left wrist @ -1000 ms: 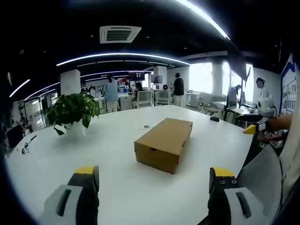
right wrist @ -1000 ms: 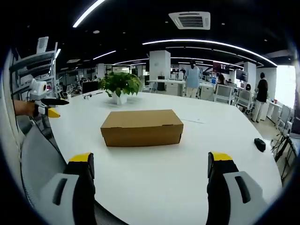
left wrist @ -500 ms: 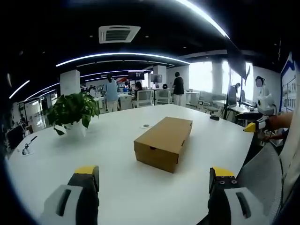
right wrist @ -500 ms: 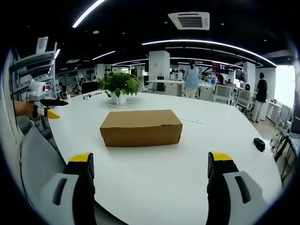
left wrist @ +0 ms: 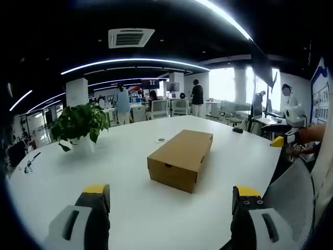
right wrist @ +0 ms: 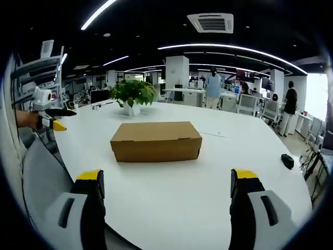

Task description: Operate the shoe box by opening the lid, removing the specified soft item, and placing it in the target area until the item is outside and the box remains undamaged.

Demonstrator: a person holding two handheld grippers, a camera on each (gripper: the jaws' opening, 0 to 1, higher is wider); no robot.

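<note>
Ahead, shoe box (right wrist: 156, 141) closed, beyond parted jaws

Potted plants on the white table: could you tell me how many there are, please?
1. The potted plant stands on the white table beyond the closed shoe box, toward the far edge. In the left gripper view it sits left of the box. None seems hidden.

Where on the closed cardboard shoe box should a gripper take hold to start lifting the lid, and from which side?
Probably the lower edge of the lid along the long front face of the shoe box, reached from the near side. In the right gripper view that face lies broadside, with the lid seam running along it. Both the right gripper and left gripper are open and well short of the box.
</note>
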